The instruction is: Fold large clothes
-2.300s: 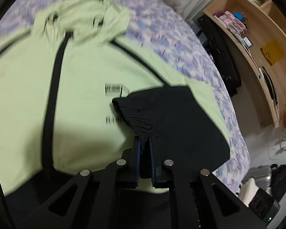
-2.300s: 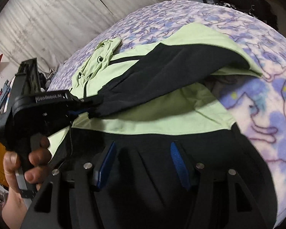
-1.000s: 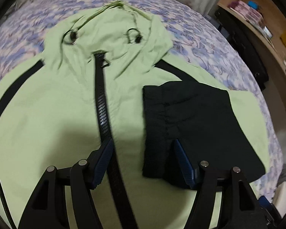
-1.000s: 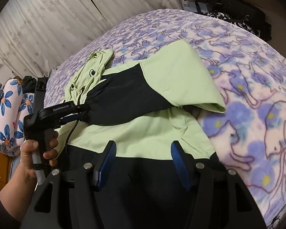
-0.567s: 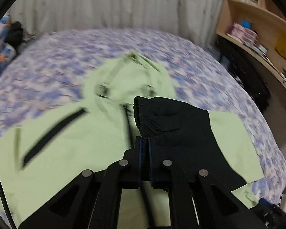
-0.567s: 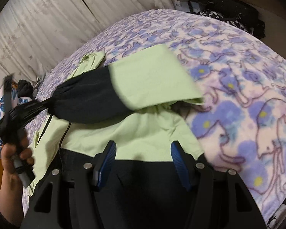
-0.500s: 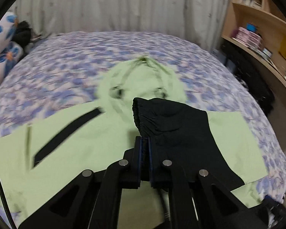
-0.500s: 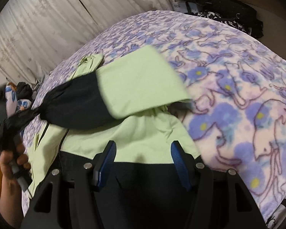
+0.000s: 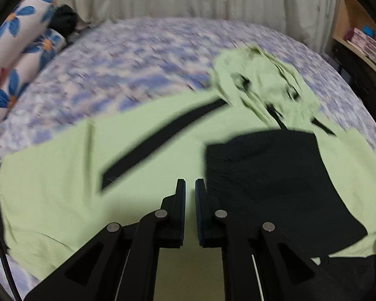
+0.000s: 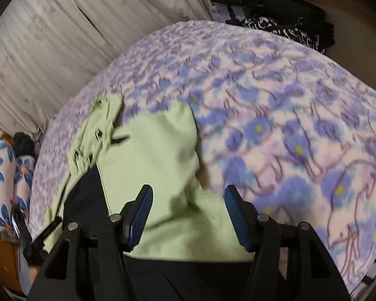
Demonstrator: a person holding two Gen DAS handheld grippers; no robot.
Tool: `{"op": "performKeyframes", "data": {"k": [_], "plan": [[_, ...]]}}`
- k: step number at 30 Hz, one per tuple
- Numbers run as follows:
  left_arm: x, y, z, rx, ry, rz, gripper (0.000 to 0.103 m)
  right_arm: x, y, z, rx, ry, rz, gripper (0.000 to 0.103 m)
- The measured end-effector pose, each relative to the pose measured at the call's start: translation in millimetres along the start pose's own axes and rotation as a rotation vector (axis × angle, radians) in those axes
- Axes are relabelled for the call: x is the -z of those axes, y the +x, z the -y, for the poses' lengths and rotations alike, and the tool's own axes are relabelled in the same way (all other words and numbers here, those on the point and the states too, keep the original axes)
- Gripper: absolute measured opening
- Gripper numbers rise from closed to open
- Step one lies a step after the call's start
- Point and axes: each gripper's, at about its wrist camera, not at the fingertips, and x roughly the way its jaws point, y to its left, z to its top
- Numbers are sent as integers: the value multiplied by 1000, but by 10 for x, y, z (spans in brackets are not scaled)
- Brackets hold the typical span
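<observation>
Fabric of the green-and-black hooded jacket (image 9: 62,190), spread flat on the floral bedspread (image 10: 275,100), looks light and limp (best pinched at a cuff or hem edge), its black-ended sleeve (image 9: 275,185) at three o'clock of the closed, empty left gripper (image 9: 190,188), right gripper (image 10: 188,200) agape, empty.

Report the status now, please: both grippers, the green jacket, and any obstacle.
Left gripper shut, empty. Right gripper open, empty, above light green hooded jacket. Black-cuffed sleeve folded across jacket front. No obstacle seen on purple floral bedspread.
</observation>
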Motion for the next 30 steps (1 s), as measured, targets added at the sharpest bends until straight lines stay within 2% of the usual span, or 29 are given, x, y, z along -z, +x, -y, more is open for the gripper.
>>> {"op": "performKeyframes", "data": {"k": [4, 7, 9, 11, 13, 15, 18, 19, 20, 21, 22, 23, 24, 26, 28, 30], "plan": [[-64, 72, -208, 64, -27, -54, 7, -252, 234, -56, 44, -21, -3, 63], [-53, 131, -199, 131, -26, -105, 23, -488, 620, 22, 49, 3, -81, 63], [-57, 151, -149, 198, -33, -125, 42, -621, 867, 112, 35, 30, -140, 63], [-80, 179, -63, 245, -39, -129, 52, -730, 1061, 193, 24, 58, -179, 63], [-105, 199, 20, 279, -31, -129, 56, -811, 1226, 254, -13, 81, -213, 63], [-132, 284, 150, 279, 4, -153, 58, -852, 1378, 259, -54, 85, -254, 63], [-104, 523, 303, 246, 44, -233, 55, -860, 1605, 215, -91, 70, -319, 63], [-90, 552, 322, 226, 50, -228, 49, -847, 1657, 176, -95, 51, -328, 63], [-86, 557, 344, 187, 62, -211, 31, -845, 1680, 140, -93, 33, -329, 63], [-94, 551, 358, 175, 71, -206, 27, -844, 1700, 62, -89, -17, -322, 48], [-101, 533, 350, 182, 61, -204, 21, -846, 1714, -20, -82, -70, -328, 28], [-125, 482, 325, 197, 41, -195, 11, -855, 1713, -92, -48, -116, -328, 3], [-146, 450, 312, 208, 35, -192, 9, -870, 1695, -148, -15, -157, -311, 2], [-210, 304, 289, 222, 17, -155, 8, -917, 1575, -327, 72, -289, -221, 1], [-259, 197, 289, 208, 30, -120, 8, -980, 1510, -392, 144, -334, -151, 0], [-241, 158, 374, 218, 67, -116, 8, -1058, 1527, -367, 173, -350, -114, 0]]}}
